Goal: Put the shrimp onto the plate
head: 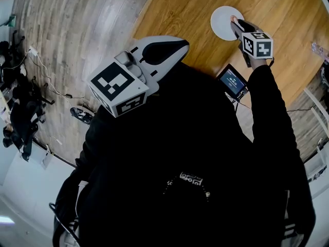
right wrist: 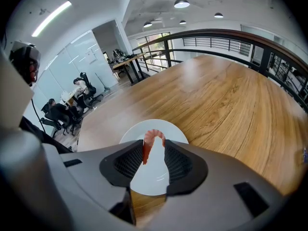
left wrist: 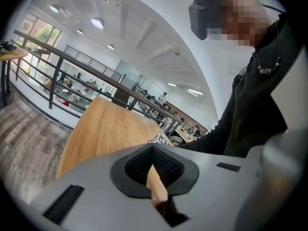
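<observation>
Right claw (right wrist: 154, 146): clenched on the shrimp (right wrist: 147, 149), which bridges the gap between its two pads (right wrist: 127, 163).
Shrimp: held in the air over the plate (right wrist: 155, 177); I can't tell whether it touches the plate.
Left claw (head: 180, 46): closed, tips meeting, nothing in it. It is held out beyond the bench (head: 185, 9) edge, over the floor (head: 77, 24).
Head view alone: shows both claws at once, the right one reaching over the plate near the bench edge. It also shows their marker cubes (head: 118, 89), a black sleeve (head: 267, 102) and a small lit screen (head: 232, 81) below the bench edge.
Right gripper view alone: shows the shrimp's shape and the grip on it, plus a dark railing (right wrist: 216, 35) behind the bench.
Left gripper view alone: shows the shut pads close up, with a thin wedge of bench showing below their tips.
Shrimp, look: pink-orange and curled into an arch, one end hanging down the left pad.
Plate, look: round, white and glossy.
Bench, look: warm wood with a long grain, smooth, with a rounded corner.
Pads, look: black ribbed rubber set in smooth grey shells.
Floor, look: grey planks.
</observation>
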Demonstrator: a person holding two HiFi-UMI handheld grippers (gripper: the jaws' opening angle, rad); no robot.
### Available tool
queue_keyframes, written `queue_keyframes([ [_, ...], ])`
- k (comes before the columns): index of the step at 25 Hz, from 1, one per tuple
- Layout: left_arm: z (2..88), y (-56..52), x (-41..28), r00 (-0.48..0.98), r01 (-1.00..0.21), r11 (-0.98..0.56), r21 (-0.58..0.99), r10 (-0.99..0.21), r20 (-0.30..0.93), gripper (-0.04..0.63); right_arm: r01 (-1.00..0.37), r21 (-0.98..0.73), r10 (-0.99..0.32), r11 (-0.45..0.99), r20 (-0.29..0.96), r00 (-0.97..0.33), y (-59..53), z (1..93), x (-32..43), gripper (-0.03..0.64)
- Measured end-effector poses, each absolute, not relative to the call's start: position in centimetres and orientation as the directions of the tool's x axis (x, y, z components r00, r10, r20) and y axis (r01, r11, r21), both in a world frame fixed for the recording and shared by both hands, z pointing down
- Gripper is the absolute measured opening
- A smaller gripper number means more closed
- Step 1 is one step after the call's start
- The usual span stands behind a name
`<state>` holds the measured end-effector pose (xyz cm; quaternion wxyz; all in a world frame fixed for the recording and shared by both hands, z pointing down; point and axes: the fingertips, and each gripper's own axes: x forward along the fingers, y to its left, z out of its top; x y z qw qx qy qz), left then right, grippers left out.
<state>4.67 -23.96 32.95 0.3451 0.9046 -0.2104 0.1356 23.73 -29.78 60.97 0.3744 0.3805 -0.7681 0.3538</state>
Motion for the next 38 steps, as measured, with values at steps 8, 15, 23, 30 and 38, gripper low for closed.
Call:
queue_keyframes([
  [8,33.6,-23.7,4.8,0.875,-0.473,-0.665,0.578,-0.279,0.394,0.000,-0.849,-0.220,-0.298,0.479,0.870,-0.394,-29.4,63.0,23.8,0.147],
  [15,33.8,-23.6,5.2,0.879,-0.466,-0.662,0.587,-0.272,0.391,0.000,-0.826,-0.165,-0.277,0.538,0.892,-0.358,-28.7,63.8,23.4,0.147],
  [23,34.1,-23.6,5.0,0.877,-0.471,-0.659,0.586,-0.275,0.395,0.000,-0.816,-0.153,-0.262,0.557,0.900,-0.348,-27.9,64.7,23.2,0.152],
  [30,33.1,-23.8,4.4,0.877,-0.470,-0.681,0.561,-0.288,0.385,0.000,-0.839,-0.190,-0.288,0.509,0.882,-0.374,-28.1,64.0,22.9,0.224],
  [38,31.9,-24.0,5.0,0.900,-0.417,-0.746,0.520,-0.261,0.348,0.000,-0.876,-0.188,-0.383,0.444,0.844,-0.375,-29.2,60.1,24.1,0.224],
])
